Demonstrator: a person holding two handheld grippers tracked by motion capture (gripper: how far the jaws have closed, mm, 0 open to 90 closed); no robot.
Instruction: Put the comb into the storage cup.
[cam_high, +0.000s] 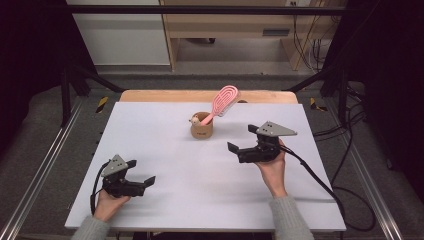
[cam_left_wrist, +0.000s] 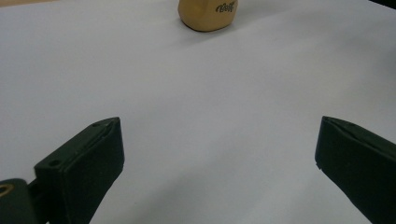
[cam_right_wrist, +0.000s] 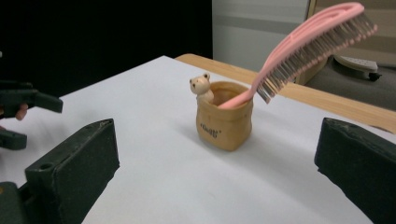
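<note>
Reaching looks like the step in hand: the right tongs (cam_high: 243, 138) sit nearest the small tan sack-shaped holder (cam_high: 202, 127), which stands upright toward the far middle of the white counter (cam_high: 165, 150). A pink plastic hairbrush (cam_high: 223, 101) stands handle-down in that holder, head leaning up and out to the right, bristles facing down in the right gripper view; a little beige bear figure (cam_right_wrist: 201, 87) pokes above the rim beside it. Judgement: approach stage, nothing grasped yet. Next move likely calls for carrying the right tongs forward and up to the brush's neck or head, jaws turned to span its thin side, without tipping the light holder. Right tongs: spread wide, holding nothing, clear of the holder. Left tongs (cam_high: 142, 173): also spread wide, empty, low over the near left of the counter, well apart from the holder.
</note>
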